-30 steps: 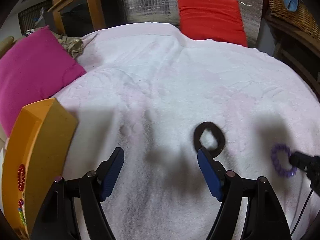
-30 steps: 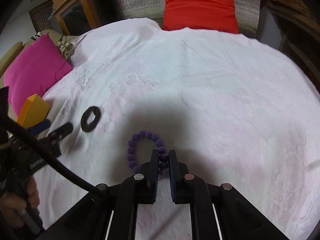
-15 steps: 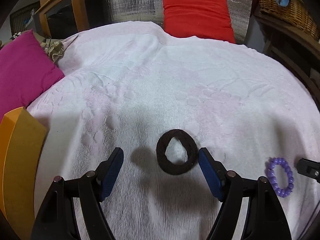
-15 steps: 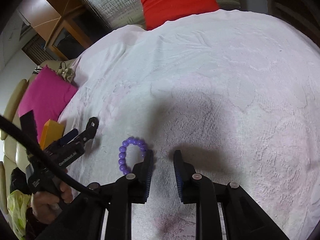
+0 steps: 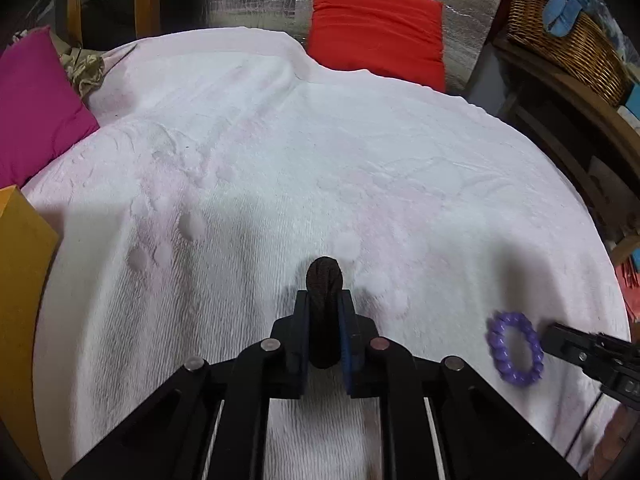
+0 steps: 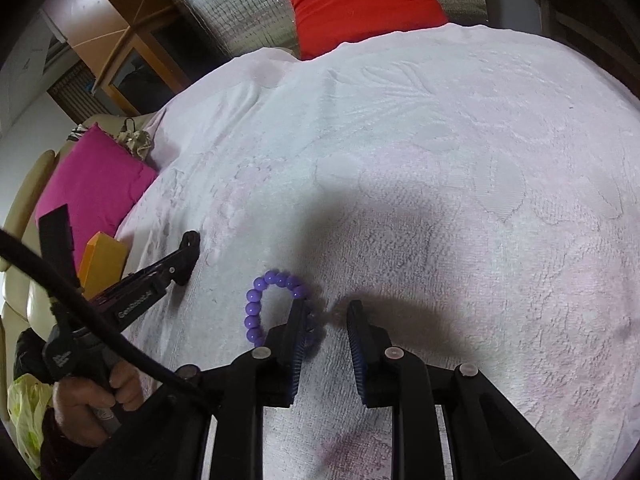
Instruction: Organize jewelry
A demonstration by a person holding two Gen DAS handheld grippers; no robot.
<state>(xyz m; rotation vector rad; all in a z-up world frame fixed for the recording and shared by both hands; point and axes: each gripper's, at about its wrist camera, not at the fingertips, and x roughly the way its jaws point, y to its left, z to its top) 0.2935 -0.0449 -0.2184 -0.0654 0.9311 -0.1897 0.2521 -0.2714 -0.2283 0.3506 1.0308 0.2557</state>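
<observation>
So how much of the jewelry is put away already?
None looks put away yet. The left gripper is closing, pads squeezing the dark ring. The purple bead bracelet lies beside the right gripper, ungrasped. Both must go into the orange box.

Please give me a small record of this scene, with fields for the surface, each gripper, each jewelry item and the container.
surface: white towel
left gripper: closing, pads pressing the dark ring
right gripper: open, one finger over the purple bead bracelet
bracelet state: lying flat
container: orange box, at left edge of towel
</observation>
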